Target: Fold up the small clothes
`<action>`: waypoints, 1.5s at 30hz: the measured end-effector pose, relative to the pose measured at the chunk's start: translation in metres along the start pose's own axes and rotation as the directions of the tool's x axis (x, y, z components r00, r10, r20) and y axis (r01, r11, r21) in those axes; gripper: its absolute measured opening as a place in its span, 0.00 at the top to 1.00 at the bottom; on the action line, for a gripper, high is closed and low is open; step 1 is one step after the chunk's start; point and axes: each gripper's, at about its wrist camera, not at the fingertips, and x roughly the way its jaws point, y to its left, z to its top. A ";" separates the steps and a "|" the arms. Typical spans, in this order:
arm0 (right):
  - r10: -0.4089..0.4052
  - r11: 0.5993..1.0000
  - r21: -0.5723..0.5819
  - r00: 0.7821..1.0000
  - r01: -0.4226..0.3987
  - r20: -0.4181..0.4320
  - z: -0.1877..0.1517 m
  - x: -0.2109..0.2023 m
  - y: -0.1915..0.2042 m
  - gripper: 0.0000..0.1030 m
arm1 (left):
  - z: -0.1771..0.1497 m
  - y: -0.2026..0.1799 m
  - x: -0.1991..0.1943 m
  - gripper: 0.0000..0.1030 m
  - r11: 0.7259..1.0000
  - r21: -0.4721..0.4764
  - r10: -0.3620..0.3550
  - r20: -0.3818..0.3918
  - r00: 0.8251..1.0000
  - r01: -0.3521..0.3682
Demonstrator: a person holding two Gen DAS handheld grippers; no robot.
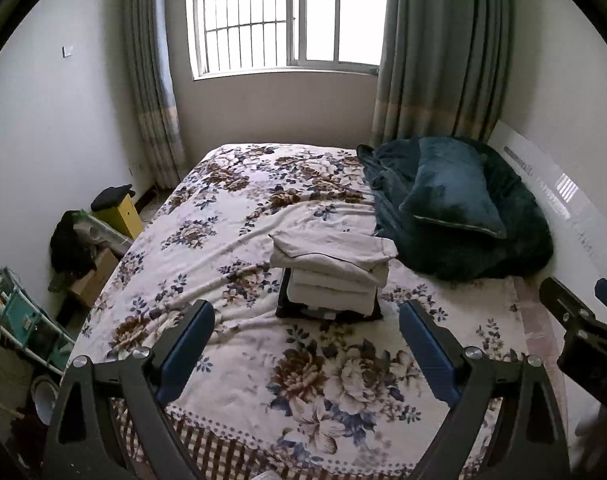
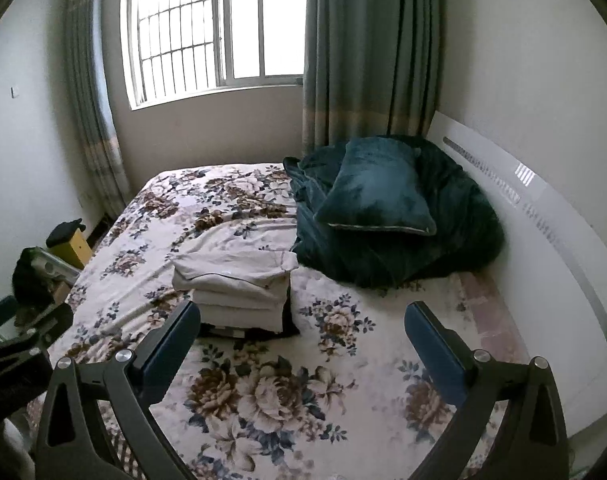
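Note:
A stack of folded beige clothes (image 1: 331,270) sits on a dark folded item (image 1: 327,314) in the middle of the floral bed (image 1: 231,248). It also shows in the right wrist view (image 2: 235,286). My left gripper (image 1: 305,312) is open and empty, held above the bed's near part, short of the stack. My right gripper (image 2: 301,316) is open and empty, to the right of the left one, with the stack just beyond its left finger (image 2: 171,344). The right gripper also shows at the right edge of the left wrist view (image 1: 583,312).
A dark green blanket (image 1: 503,240) with a green pillow (image 1: 451,188) fills the bed's far right. A white headboard (image 2: 543,216) runs along the right wall. Boxes, a yellow stool (image 1: 117,212) and a teal rack (image 1: 19,316) stand on the floor at left. A window and curtains are behind.

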 end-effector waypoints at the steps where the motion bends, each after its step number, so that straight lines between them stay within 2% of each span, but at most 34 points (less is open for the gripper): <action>1: 0.000 1.000 -0.004 1.000 0.000 0.004 0.000 -0.005 -0.001 0.00 | -0.001 0.000 -0.002 0.08 1.000 0.000 0.001 0.005 1.000 -0.001; 7: 0.013 1.000 -0.022 1.000 -0.013 0.011 -0.004 -0.020 -0.003 0.00 | -0.005 -0.003 -0.016 0.08 1.000 -0.009 -0.003 0.021 1.000 0.003; 10: 0.019 1.000 -0.021 1.000 -0.018 0.012 -0.005 -0.025 -0.002 0.00 | -0.007 -0.004 -0.020 0.00 1.000 -0.014 -0.013 0.022 1.000 0.014; 18: 0.013 1.000 -0.021 1.000 -0.012 0.014 -0.006 -0.030 -0.003 0.00 | -0.010 -0.003 -0.028 0.00 1.000 -0.010 0.016 0.039 0.999 -0.015; 45: 0.035 0.998 -0.045 0.999 -0.035 -0.010 -0.003 -0.028 -0.011 0.00 | -0.015 0.000 -0.031 0.00 1.000 -0.016 0.025 0.030 0.999 -0.025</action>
